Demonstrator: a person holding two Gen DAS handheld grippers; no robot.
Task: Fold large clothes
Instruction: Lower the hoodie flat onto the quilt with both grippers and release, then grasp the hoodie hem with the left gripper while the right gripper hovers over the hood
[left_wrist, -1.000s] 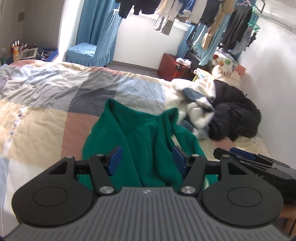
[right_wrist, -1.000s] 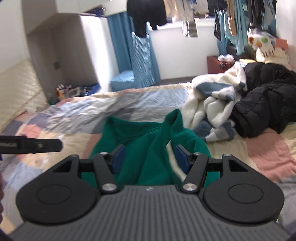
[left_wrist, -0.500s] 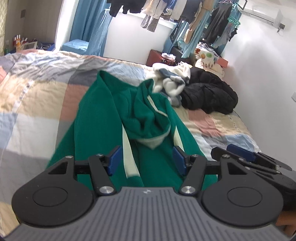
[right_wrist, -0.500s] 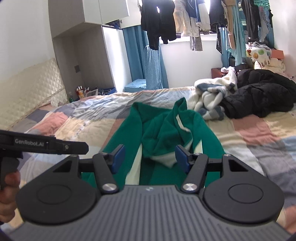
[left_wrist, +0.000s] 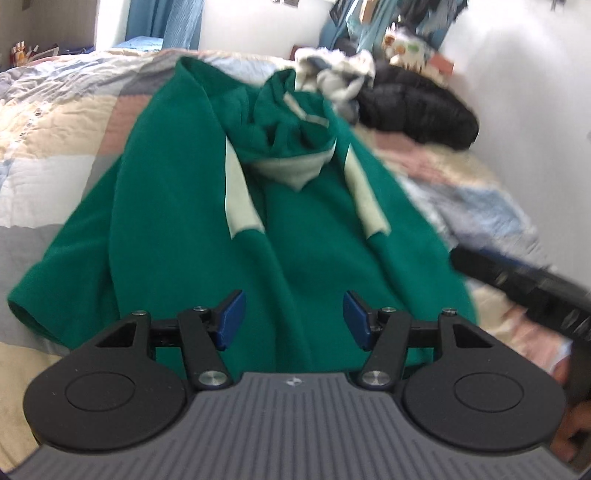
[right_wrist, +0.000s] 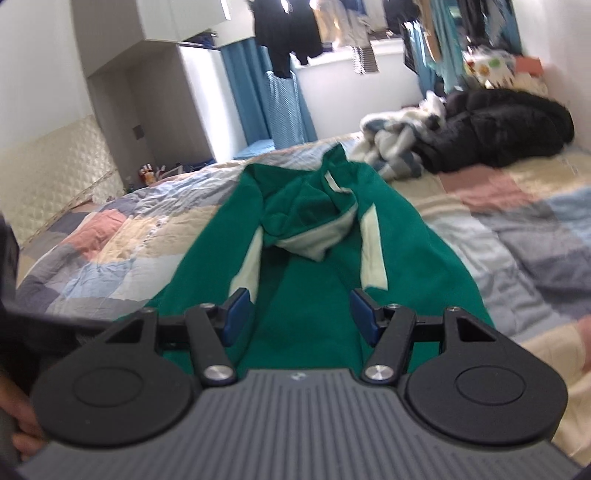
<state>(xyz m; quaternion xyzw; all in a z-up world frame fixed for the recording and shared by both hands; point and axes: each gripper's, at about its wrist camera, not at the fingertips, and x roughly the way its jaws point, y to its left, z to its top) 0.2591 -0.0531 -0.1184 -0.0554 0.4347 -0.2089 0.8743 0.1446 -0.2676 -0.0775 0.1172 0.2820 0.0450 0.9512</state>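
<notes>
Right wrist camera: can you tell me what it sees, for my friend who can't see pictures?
A green hoodie with pale stripes lies spread on a patchwork quilt, hood crumpled on top. The right gripper hangs over its near edge with jaws open, holding nothing. Farther back, a black coat and a white and blue fleece sit heaped.

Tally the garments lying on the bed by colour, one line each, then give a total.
Green hoodie: 1
Black jacket: 1
White and grey-blue fleece: 1, crumpled, could be more than one piece
Total: 3
</notes>
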